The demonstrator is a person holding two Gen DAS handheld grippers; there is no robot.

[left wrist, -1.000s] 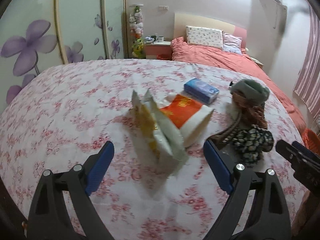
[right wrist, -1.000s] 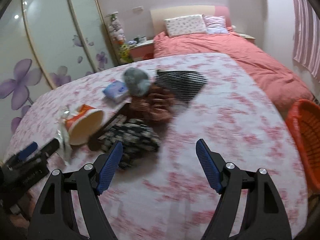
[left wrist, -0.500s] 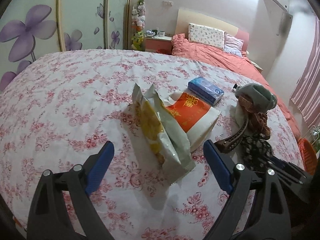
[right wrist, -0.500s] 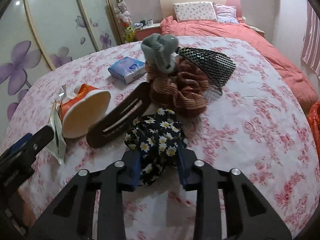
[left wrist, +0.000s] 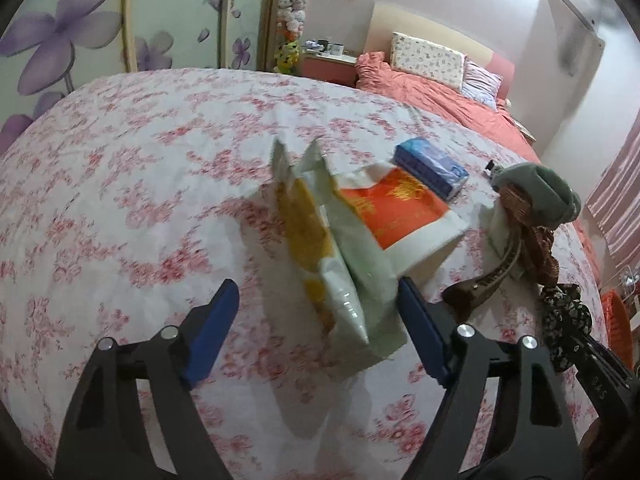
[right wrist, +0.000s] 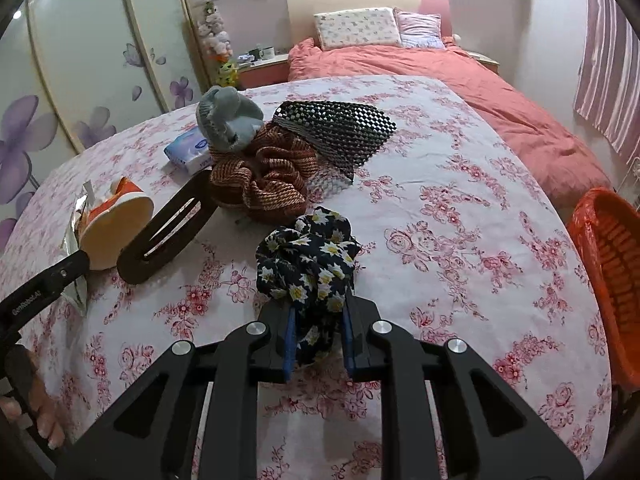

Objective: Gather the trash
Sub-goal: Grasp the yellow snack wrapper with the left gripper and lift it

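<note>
1. The right hand-held gripper (right wrist: 317,334) is clamped on a dark navy fabric scrunchie printed with white and yellow daisies (right wrist: 310,258); the blue pads press its lower folds from both sides, and the rest of it bunches up in front of the fingers above the counter covered in a white cloth with pink roses (right wrist: 460,240).
2. The left hand-held gripper (left wrist: 316,334) is spread wide, its blue pads (left wrist: 210,332) on either side of the near end of a crinkled yellow and pale green snack wrapper (left wrist: 332,256). The wrapper lies on the cloth and touches neither pad clearly, though the right pad sits just beside its edge.
3. Right behind the wrapper lies an orange and cream paper cup (left wrist: 400,216) on its side, its open mouth facing the right wrist view.
4. Beyond the cup rests a blue tissue pack (left wrist: 431,168).
5. Near the cup, in the right wrist view, a dark brown oval hair clip (right wrist: 168,232) lies flat, its far end touching a rust-and-cream woven scrunchie (right wrist: 266,176).
6. A grey knitted scrunchie (right wrist: 228,120) sits on top of the woven one, and a black-and-white checked mesh piece (right wrist: 340,128) lies just beside them.
7. An orange plastic basket (right wrist: 612,276) stands past the counter's right edge.
8. A bed with a coral quilt (right wrist: 460,80) fills the background.
</note>
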